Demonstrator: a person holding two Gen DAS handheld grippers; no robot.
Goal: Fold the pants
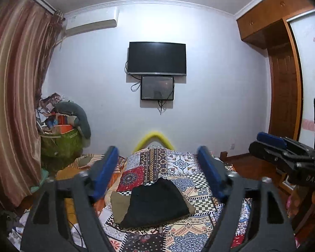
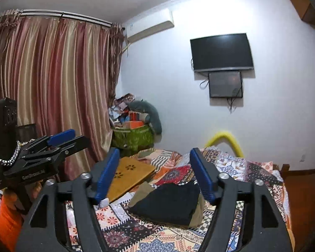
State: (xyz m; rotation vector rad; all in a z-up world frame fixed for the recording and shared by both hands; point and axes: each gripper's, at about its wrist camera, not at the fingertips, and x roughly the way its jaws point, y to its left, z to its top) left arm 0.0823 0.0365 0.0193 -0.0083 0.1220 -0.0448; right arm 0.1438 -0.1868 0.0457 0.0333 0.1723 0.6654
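A pale-walled bedroom fills both views; a dark television (image 1: pixel 157 58) hangs on the far wall with a smaller dark screen (image 1: pixel 157 88) just below it, an air conditioner (image 1: pixel 91 21) sits high near the ceiling, and striped reddish curtains (image 2: pixel 52 79) cover the window side; a wooden wardrobe (image 1: pixel 281 67) stands along the other wall; in the corner a green bag (image 2: pixel 134 136) is heaped with clutter, with a grey cushion (image 2: pixel 151 113) draped over it. The bed (image 1: pixel 178 163) carries a patchwork cover in many patterns, and a yellow curved piece (image 1: pixel 155 138) shows at its far end; a tan board with small flower cut-outs (image 2: pixel 128 176) lies on the bed on the curtain side. The pants (image 1: pixel 155 203), black and folded into a compact bundle, lie on the cover near the middle of the bed, resting on top of an olive cloth (image 1: pixel 120 205) whose edges stick out beside them (whether that cloth is part of another garment cannot be told). The left gripper (image 1: pixel 157 172) hangs above the bed with its blue fingers (image 1: pixel 106 174) spread wide and nothing between them; the right gripper (image 2: pixel 155 174) does the same, fingers (image 2: pixel 201 176) wide apart and empty, the pants seen below and between them, not touched; each gripper appears at the edge of the other's view.
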